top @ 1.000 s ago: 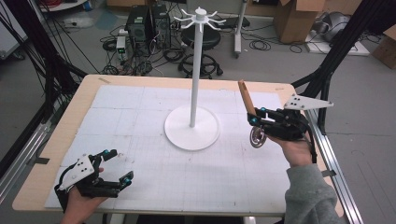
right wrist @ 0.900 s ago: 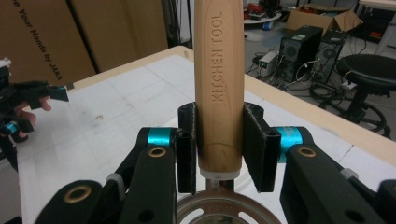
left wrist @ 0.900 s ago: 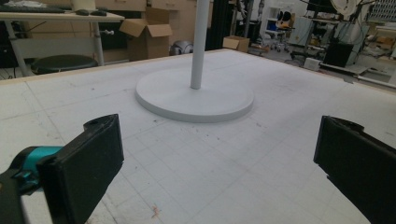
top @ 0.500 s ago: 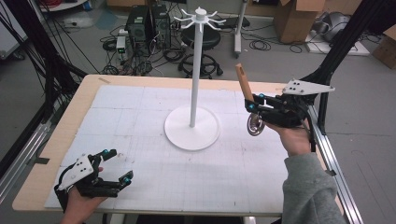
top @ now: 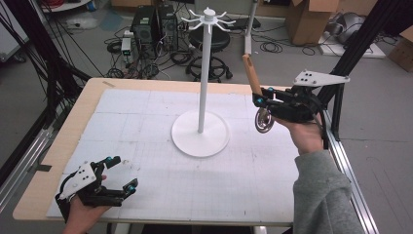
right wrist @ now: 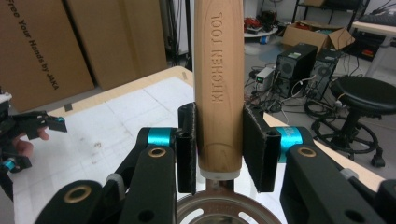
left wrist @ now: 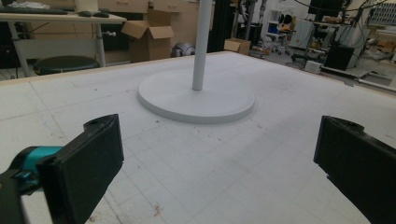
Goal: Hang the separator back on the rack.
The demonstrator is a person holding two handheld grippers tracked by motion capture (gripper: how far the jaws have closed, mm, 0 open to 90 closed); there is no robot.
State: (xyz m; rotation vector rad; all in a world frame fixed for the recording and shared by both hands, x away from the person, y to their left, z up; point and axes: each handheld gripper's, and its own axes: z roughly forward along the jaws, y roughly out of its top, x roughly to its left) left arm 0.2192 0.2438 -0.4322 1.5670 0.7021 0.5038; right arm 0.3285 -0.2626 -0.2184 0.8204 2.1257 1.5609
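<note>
A kitchen tool with a wooden handle (top: 251,73) and a round metal head (top: 263,122) is held upright in the air to the right of the white stand. My right gripper (top: 260,100) is shut on the handle's lower end; in the right gripper view both pads (right wrist: 187,149) press on the handle (right wrist: 218,70) stamped "KITCHEN TOOL", just above the metal head (right wrist: 219,210). The stand has a thin pole (top: 203,73), a hook crown (top: 208,17) and a round base (top: 199,134). My left gripper (top: 122,172) rests open at the table's near left corner, its jaws wide apart (left wrist: 219,168) and facing the base (left wrist: 196,95).
A white gridded mat (top: 146,117) covers the wooden table (top: 46,170). Black frame posts (top: 358,48) stand at the right edge and a metal rail (top: 348,165) runs along it. Computers (top: 151,24), a stool (top: 209,44) and cardboard boxes (top: 311,19) lie beyond the far edge.
My right gripper has lifted the kitchen tool higher, its handle now beside the upper pole. The left gripper has not moved.
</note>
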